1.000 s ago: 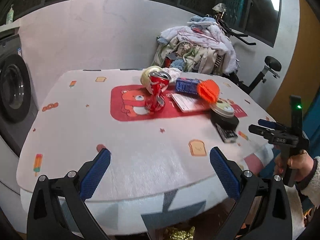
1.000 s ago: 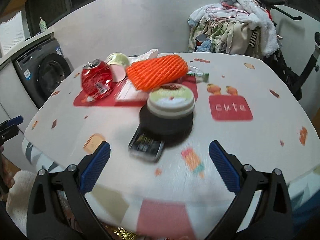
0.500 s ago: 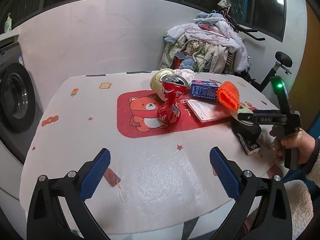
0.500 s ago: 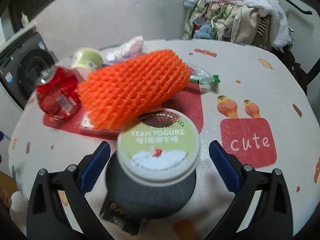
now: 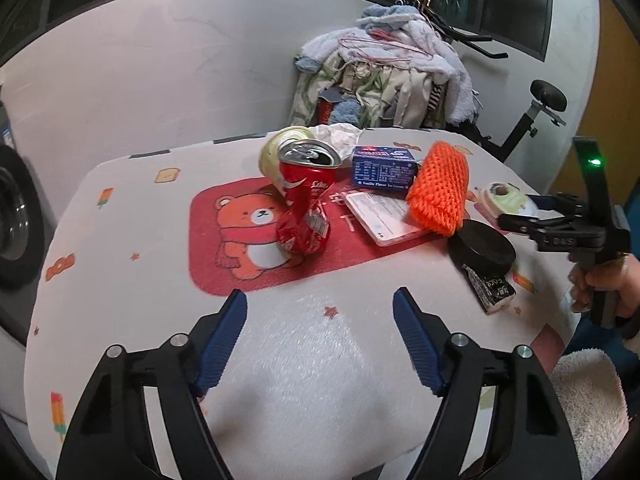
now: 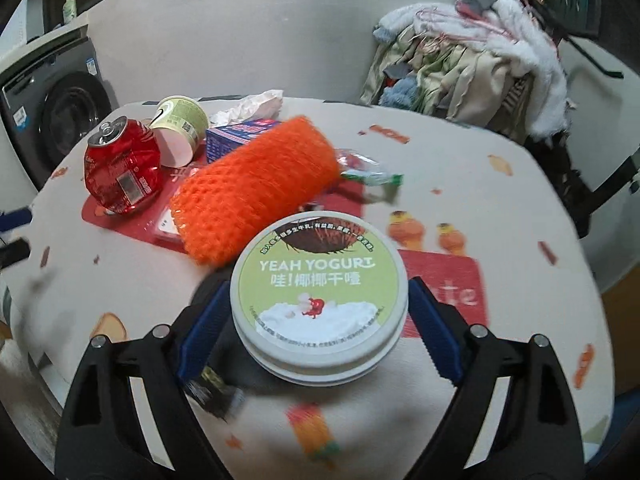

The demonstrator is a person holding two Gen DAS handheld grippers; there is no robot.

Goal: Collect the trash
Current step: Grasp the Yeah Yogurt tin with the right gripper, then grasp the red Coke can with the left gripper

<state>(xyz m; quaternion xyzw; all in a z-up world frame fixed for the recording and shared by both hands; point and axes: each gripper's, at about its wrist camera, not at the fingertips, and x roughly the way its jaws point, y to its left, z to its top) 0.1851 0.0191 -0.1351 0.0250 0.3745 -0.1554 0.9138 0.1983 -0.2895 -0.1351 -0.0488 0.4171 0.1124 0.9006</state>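
Note:
A crushed red soda can (image 5: 305, 208) stands on the red bear mat, a little ahead of my left gripper (image 5: 320, 296). That gripper's jaws are closing with nothing between them. In the right wrist view, my right gripper (image 6: 320, 286) is closing around a green-lidded yogurt tub (image 6: 320, 292), and both blue pads lie against its sides. The same tub (image 5: 505, 199) shows between the right gripper's fingers (image 5: 520, 222) just beyond a black disc (image 5: 482, 246). An orange foam net (image 6: 256, 192), a blue box (image 5: 382, 171), a pale green paper cup (image 6: 180, 128) and a dark sachet (image 5: 490, 288) lie nearby.
A white card (image 5: 382, 218) lies under the net, with crumpled tissue (image 6: 250, 106) and a green wrapper (image 6: 370, 178) further back. A washing machine (image 6: 68, 116) stands to the left. Clothes are piled on a rack (image 6: 472, 56) behind the table (image 5: 312, 380), beside an exercise bike (image 5: 532, 120).
Both grippers moved forward over the table. The left jaws narrowed as the can drew nearer. The right jaws closed in around the yogurt tub, which now fills the lower view.

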